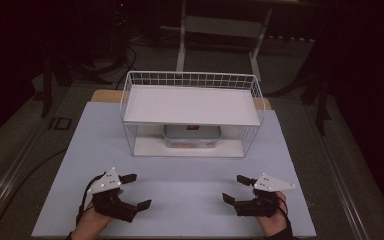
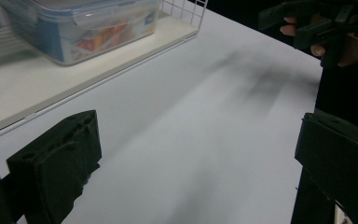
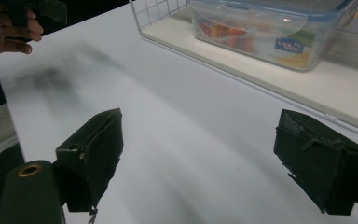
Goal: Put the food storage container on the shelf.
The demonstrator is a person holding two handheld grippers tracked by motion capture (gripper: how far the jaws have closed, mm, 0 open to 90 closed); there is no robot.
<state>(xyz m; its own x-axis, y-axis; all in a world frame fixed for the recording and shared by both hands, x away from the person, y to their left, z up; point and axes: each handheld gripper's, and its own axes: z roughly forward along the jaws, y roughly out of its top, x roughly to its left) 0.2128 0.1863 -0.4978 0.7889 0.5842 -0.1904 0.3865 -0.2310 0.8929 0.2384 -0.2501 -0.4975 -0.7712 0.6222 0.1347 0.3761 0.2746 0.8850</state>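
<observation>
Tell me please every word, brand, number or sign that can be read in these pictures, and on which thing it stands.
Blue label on the clear plastic container on the lower shelf of the wire rack: white lettering, too blurred to read.
Coloured print inside the container, seen from the left gripper view: too blurred to read.
Small dark and red mark on the container lid in the high view: too small to read.
No other text is legible.
</observation>
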